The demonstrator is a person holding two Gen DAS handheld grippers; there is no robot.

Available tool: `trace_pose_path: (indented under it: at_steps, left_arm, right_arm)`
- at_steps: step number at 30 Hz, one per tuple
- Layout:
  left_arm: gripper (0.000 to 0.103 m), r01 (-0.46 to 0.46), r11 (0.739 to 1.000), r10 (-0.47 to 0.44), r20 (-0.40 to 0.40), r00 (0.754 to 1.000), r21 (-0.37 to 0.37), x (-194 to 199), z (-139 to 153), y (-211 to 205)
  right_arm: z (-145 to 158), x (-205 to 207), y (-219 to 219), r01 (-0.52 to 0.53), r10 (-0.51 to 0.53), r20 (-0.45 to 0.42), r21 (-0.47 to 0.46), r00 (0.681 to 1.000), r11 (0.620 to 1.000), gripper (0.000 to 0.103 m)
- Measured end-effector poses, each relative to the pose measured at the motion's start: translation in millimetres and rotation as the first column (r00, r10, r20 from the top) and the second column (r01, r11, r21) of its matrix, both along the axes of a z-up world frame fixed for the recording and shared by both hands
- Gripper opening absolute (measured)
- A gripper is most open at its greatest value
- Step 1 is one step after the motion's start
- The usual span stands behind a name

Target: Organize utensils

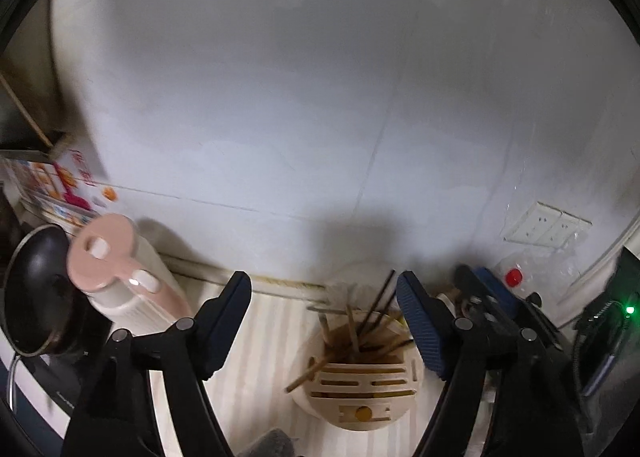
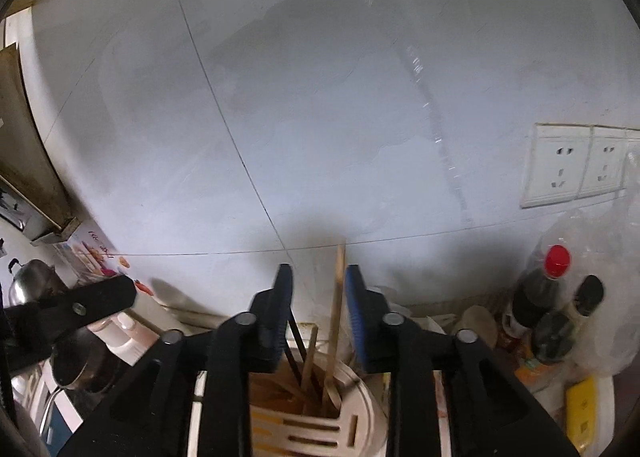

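Note:
A round cream utensil holder (image 1: 362,389) with slots on top stands on the striped counter and holds several wooden and dark chopsticks (image 1: 352,331). My left gripper (image 1: 324,321) is open and empty above and in front of it. My right gripper (image 2: 316,313) hovers right over the holder (image 2: 320,429), jaws open. One long wooden chopstick (image 2: 338,297) stands upright between the fingers, apart from both pads, its lower end in the holder. The right gripper also shows in the left wrist view (image 1: 486,293), just right of the holder.
A pink-lidded jug (image 1: 120,277) and a black pan (image 1: 36,289) stand to the left. A red-capped dark bottle (image 2: 538,289), other bottles and a yellow object (image 2: 582,413) stand to the right. The tiled wall with sockets (image 2: 576,165) is close behind.

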State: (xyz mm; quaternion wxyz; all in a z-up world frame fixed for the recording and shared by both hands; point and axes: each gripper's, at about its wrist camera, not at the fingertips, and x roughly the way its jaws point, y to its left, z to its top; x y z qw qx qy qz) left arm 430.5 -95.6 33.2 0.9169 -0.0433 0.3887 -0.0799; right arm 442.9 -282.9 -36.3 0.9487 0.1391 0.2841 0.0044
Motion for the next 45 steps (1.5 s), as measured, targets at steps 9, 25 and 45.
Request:
trace_pose_path:
  at_steps: [9,25,45]
  left_arm:
    - [0.103,-0.082,0.991,0.074,0.076,0.994,0.110,-44.9,-9.9,18.5]
    - [0.103,-0.116,0.973,0.117,0.008,0.993,0.202,-76.9,-70.5,2.9]
    - [0.103,-0.047,0.989,0.034,0.094,0.995,0.137,-206.2,-23.7,33.4]
  right_arm:
    - [15.8,-54.7,-6.4,0.075,-0.080,-0.069,-0.070,0.994,0.995,0.060]
    - [-26.3,-93.6,0.5,0.079,-0.122,-0.159,-0.253,0.980,0.964,0.100]
    - [27.8,-227.0,35.7,0.170,-0.192,-0.060,-0.266,0.980,0.949,0.101]
